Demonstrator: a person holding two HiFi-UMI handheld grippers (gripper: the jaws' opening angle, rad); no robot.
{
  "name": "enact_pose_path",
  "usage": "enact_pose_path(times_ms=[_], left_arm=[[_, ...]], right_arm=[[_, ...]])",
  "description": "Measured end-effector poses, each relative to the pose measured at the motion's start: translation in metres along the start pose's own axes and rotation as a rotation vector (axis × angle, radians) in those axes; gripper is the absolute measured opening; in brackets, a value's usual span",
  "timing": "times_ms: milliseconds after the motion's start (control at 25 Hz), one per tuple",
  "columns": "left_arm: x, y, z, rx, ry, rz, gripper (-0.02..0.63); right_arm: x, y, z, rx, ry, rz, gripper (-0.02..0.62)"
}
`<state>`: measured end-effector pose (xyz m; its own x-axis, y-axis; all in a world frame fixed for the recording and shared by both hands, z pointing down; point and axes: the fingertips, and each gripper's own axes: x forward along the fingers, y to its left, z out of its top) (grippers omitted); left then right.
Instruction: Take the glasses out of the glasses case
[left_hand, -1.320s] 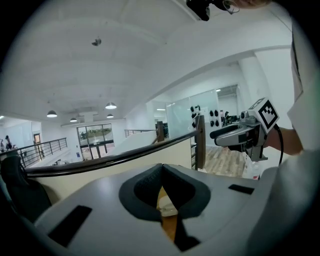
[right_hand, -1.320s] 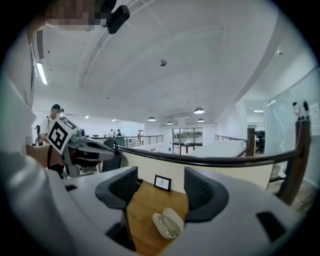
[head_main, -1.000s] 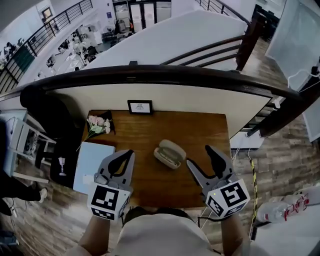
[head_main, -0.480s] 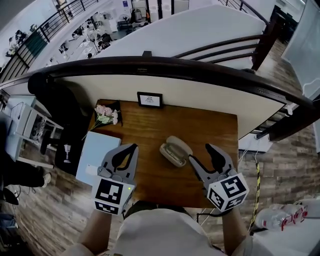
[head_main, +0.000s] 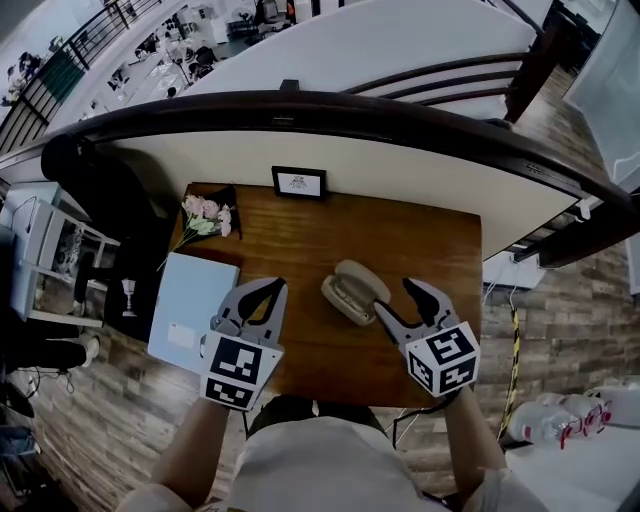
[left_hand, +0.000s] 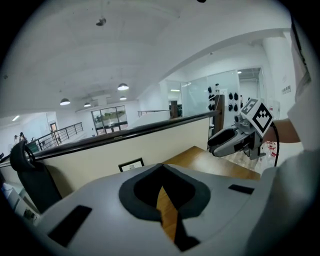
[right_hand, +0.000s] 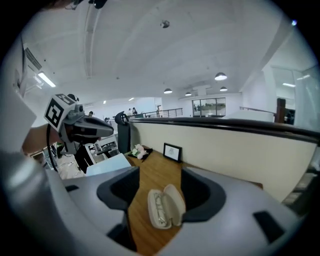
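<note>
An open beige glasses case (head_main: 352, 293) lies on the wooden table (head_main: 420, 240), and the glasses (right_hand: 159, 209) rest in its lower half with the lid (right_hand: 175, 196) tipped back. My right gripper (head_main: 400, 304) hovers just right of the case. Its jaws are wide apart and closing a little, and nothing is between them. In the right gripper view (right_hand: 160, 174) the case lies just ahead of the jaws. My left gripper (head_main: 272, 288) hangs left of the case, clear of it. Its fingertips meet on nothing, with only a sliver of table visible in the left gripper view (left_hand: 161, 169).
A small framed picture (head_main: 298, 182) stands at the table's far edge. Pink flowers (head_main: 205, 214) lie at the far left corner. A pale blue board (head_main: 190, 310) overhangs the left side. A dark curved handrail (head_main: 330, 110) runs behind the table.
Both grippers have come down toward the table. The right one has closed in on the case's right side. The case has not moved.
</note>
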<state>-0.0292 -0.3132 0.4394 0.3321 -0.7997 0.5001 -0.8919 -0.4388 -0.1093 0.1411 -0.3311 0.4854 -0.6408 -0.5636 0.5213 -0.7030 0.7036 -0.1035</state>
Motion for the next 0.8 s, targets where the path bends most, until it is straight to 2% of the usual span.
enact_pose_path(times_ms=[320,560,800], left_arm=[[0.069,-0.015,-0.054,-0.042,0.118,-0.129,0.002],[0.123,-0.026,-0.110,-0.062,0.220,-0.208,0.003],[0.162,-0.035,-0.156,-0.117,0.309,-0.258,0.002]], right_arm=[[0.080,-0.011,-0.076,0.062,0.196,0.062,0.239],[0.129,-0.015,-0.127,0.021,0.333,0.078,0.236],[0.161,-0.001,-0.157,-0.007,0.412,0.133,0.236]])
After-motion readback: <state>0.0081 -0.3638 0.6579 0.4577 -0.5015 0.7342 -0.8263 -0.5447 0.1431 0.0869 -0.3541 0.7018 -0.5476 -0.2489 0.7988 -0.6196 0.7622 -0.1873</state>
